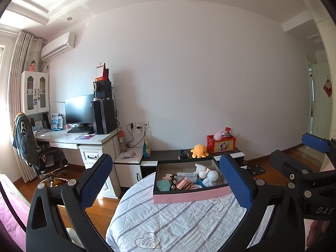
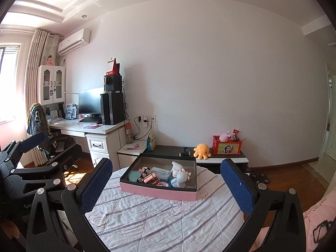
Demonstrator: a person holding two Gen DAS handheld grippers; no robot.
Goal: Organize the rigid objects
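Left wrist view: my left gripper [image 1: 166, 180] has its jaws spread wide with nothing between them; the pink box [image 1: 190, 195] sits on the striped quilt [image 1: 178, 226] ahead, apart from my pads.
Box contents: white figurines [image 1: 209, 175], a rose-gold piece [image 1: 184, 182] and a teal case [image 1: 164, 185] lie inside.
Right wrist view: my right gripper [image 2: 166, 182] is also spread and empty, the box ahead.
Progress: I judge the gathering looks done; nothing loose shows on the quilt.
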